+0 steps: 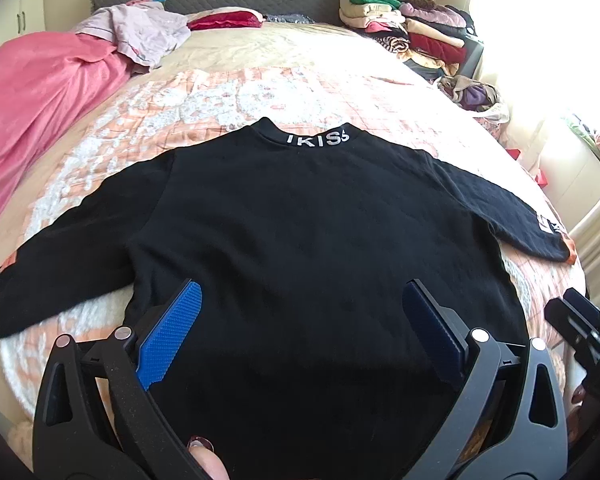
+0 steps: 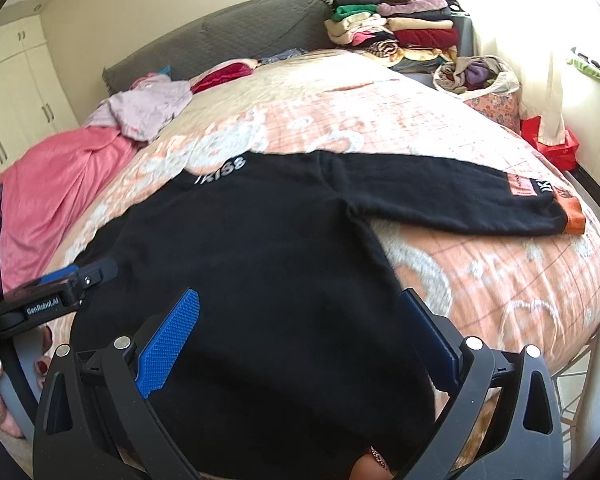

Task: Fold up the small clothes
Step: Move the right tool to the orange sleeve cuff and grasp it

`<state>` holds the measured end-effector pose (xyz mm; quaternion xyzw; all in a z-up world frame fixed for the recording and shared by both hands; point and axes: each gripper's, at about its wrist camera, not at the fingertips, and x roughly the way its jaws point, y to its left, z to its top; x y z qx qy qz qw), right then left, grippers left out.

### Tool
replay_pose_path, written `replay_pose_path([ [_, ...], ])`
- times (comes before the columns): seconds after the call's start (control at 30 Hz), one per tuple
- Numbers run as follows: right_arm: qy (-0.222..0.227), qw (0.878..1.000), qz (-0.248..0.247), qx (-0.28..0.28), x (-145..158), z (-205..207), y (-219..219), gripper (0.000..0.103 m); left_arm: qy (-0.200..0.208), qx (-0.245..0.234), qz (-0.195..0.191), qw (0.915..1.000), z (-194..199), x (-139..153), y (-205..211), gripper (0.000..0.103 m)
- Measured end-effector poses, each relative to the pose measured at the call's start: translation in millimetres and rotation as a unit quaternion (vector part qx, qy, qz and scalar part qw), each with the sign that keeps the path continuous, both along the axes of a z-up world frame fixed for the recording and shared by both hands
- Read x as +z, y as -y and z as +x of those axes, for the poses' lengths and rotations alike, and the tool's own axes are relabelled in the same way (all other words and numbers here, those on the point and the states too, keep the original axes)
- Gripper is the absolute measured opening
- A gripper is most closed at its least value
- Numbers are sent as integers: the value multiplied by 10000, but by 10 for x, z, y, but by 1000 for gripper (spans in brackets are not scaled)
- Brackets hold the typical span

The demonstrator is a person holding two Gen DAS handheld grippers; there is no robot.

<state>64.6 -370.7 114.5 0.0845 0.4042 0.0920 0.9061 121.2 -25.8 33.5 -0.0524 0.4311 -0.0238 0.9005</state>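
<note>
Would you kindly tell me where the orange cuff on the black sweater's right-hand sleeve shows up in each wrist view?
Left wrist view: the orange cuff peeks out at the far right edge, mostly hidden behind the sleeve end.
Right wrist view: the orange cuff lies in plain sight at right of centre.
Shared landmark: the white collar lettering.

Left hand-held gripper: matte black frame, curved arms with triangular cut-outs, round silver pivot screws, blue textured pads. Right hand-held gripper: same build. White "GenRobot.AI" lettering on left unit's side, right-wrist view. Fingernails: dark red polish.
</note>
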Motion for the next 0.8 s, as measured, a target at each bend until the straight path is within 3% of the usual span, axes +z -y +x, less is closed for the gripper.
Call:
replay_pose_path([
  [0.47,-94,9964,166,-824,-42,427,561,99,215,-113,126,9996,579,163,116,95],
  [0.73,-214,9871,349,-1548,-152,715,1040,99,227,-323,267,9989,889,106,186,95],
  [0.8,-219,9829,127,-1821,-194,792,1175,99,180,-370,236,9989,993,75,188,95],
])
